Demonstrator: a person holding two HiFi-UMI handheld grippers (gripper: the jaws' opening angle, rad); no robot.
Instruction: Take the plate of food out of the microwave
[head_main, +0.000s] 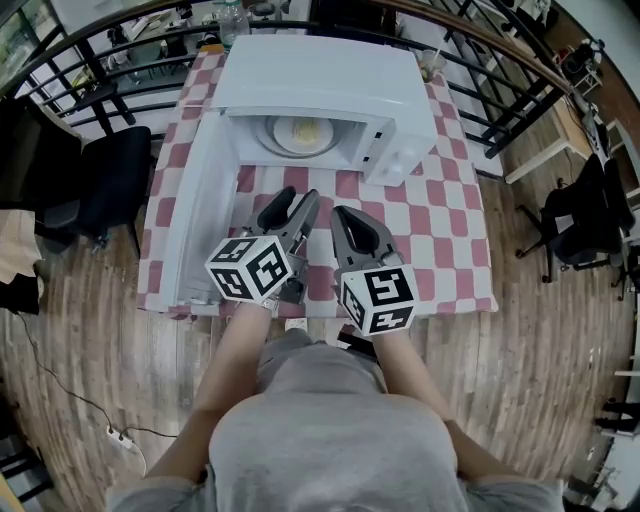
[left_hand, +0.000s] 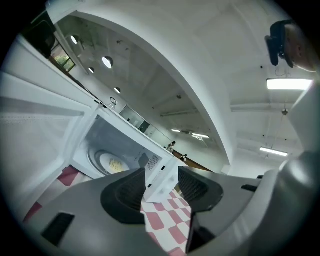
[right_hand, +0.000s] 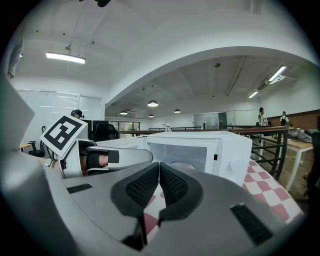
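Note:
The white microwave (head_main: 320, 75) stands on the checked table with its door (head_main: 205, 210) swung open to the left. Inside, on the turntable, sits the plate of food (head_main: 303, 132), pale with yellowish food on it; the left gripper view also shows this plate (left_hand: 114, 163). My left gripper (head_main: 294, 197) hovers just in front of the open cavity, jaws open with nothing between them (left_hand: 161, 187). My right gripper (head_main: 341, 213) is beside it on the right, shut and empty (right_hand: 159, 181), pointing at the microwave (right_hand: 200, 145).
The table's red and white checked cloth (head_main: 440, 230) reaches the near edge under my grippers. A black railing (head_main: 500, 90) curves behind the table. Black chairs (head_main: 115, 170) stand at the left and a black chair (head_main: 585, 215) at the right. A bottle (head_main: 228, 18) stands behind the microwave.

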